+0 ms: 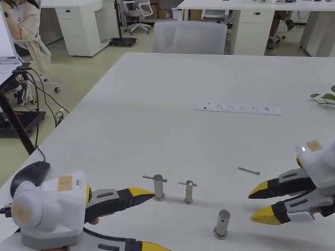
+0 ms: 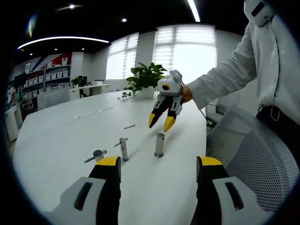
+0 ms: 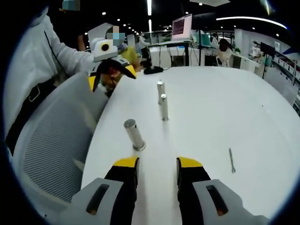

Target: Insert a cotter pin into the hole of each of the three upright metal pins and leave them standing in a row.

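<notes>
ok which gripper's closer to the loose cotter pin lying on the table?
Right. The right gripper hovers open just on the person's side of the loose cotter pin, not touching it. The left gripper is far off, past the row, its tip beside the leftmost upright pin.

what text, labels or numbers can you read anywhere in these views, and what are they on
No text can be read in any view.
Tan sticker on the left gripper: nothing readable, too small.
Tan sticker on the right gripper: nothing readable, too small.
Power strip: markings too small to read.
Monitor: screen content blurred.
</notes>
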{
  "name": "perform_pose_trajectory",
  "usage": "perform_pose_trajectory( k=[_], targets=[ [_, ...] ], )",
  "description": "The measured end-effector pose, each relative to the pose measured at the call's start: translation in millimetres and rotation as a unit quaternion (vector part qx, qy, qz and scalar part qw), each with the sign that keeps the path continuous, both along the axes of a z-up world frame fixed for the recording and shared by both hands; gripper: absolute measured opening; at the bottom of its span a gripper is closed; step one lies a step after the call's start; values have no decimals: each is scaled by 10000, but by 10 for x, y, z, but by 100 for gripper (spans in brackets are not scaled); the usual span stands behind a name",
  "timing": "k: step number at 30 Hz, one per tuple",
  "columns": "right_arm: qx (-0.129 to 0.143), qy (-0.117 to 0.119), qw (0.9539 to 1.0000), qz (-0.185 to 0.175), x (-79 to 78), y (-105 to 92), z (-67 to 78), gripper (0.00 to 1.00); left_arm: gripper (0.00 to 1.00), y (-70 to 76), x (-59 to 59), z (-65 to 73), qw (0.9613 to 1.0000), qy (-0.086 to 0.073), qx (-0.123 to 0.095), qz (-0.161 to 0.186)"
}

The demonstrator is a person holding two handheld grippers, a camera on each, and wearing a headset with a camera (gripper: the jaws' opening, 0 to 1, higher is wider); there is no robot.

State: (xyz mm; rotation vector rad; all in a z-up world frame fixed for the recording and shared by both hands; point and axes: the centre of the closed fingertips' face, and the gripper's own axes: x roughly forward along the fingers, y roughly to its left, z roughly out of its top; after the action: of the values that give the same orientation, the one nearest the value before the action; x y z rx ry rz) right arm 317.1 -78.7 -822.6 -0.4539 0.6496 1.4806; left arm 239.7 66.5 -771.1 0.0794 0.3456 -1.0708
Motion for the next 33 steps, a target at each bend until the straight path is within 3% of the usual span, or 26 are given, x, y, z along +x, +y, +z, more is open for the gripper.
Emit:
perform_pose_trajectory(
  k=[8,18,26,33],
  targets=[
    [-30,58,9980,-628,214,-77,43,46,65,50,3,-16,10000,9,17,39],
    [-203,23,9935,-1124,598,-174,48,50,65,174,1,-43,9998,30,41,177],
    [-595,-143,9901,-1263,879,-261,-39,45,65,274,21,-43,9995,37,51,321],
    [-823,-230,9880,-1288,1073,-268,-128,34,65,321,28,-49,9991,52,48,411]
  ],
)
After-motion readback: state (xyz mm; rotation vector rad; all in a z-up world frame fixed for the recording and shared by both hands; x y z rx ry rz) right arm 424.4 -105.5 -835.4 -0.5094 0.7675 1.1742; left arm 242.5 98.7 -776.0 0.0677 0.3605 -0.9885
